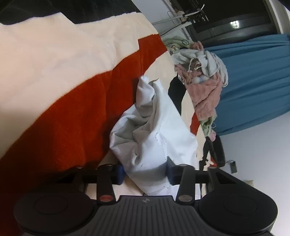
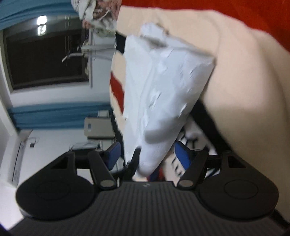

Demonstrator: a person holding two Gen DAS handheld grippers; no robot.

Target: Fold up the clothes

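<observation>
A crumpled white garment (image 1: 154, 130) lies on a fleece blanket (image 1: 72, 109) patterned in cream, red and black. In the left wrist view its near end fills the gap between the blue pads (image 1: 170, 172), and my left gripper (image 1: 145, 172) is shut on it. In the right wrist view the same white garment (image 2: 163, 81) runs forward from the gripper over the cream part of the blanket (image 2: 244, 90). Its narrow near tip hangs between the blue pads (image 2: 183, 156) without touching either. My right gripper (image 2: 148, 156) stands open around that tip.
A pile of mixed clothes (image 1: 203, 72), pink, grey and green, sits at the blanket's far end, also seen as a clothes pile (image 2: 97, 12). A blue curtain (image 1: 253, 81) and a dark window (image 2: 45, 54) lie beyond. A black strap (image 1: 213, 150) hangs near the blanket's edge.
</observation>
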